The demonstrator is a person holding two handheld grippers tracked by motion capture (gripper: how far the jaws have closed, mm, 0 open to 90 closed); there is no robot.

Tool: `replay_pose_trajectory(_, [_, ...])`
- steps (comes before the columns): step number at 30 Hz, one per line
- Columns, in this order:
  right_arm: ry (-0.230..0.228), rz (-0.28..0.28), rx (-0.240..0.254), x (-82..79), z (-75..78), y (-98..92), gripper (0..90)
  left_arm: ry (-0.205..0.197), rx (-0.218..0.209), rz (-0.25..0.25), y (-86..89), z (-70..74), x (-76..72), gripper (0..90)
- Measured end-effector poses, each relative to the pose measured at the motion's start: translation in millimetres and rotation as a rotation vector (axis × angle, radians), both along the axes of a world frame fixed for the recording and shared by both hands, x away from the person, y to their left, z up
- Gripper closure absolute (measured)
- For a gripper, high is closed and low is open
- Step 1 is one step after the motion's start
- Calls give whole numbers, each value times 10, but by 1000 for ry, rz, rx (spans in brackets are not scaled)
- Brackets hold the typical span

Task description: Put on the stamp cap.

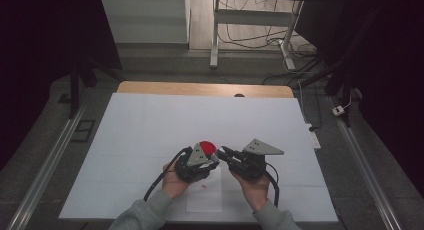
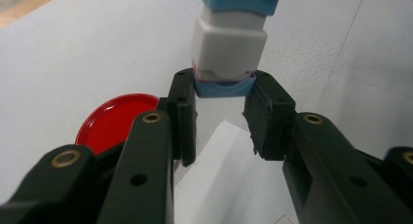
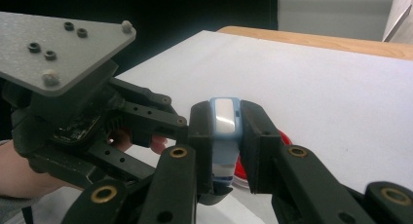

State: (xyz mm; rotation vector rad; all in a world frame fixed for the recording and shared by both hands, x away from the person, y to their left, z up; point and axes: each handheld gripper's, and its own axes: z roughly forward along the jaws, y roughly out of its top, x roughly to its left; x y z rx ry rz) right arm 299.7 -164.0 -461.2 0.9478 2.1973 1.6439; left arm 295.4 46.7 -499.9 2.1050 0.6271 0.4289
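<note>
Both tongs, left [image 2: 220, 118] and right [image 3: 228, 148], pinch one blue-and-white block [image 2: 229, 44]; uneven pull could slip it onto the red lid [image 2: 114, 121] beside the left tongs.

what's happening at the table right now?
A person holds a gripper in each hand over the white table sheet. Both grip one small blue and grey block between them: the left gripper is shut on its blue end, the right gripper is shut on its sides. A red lid lies flat on the sheet just beside them, and a loose white paper slip lies below the hands.
</note>
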Motion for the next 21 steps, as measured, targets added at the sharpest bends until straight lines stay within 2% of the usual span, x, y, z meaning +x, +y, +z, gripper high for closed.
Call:
replay_pose_trajectory(10, [4, -13, -5, -13, 14, 1, 753, -10, -4, 7, 10, -6, -2, 654])
replay_pose_trajectory(21, [11, -20, -20, -16, -3, 22, 754, -22, 16, 19, -2, -17, -16, 654])
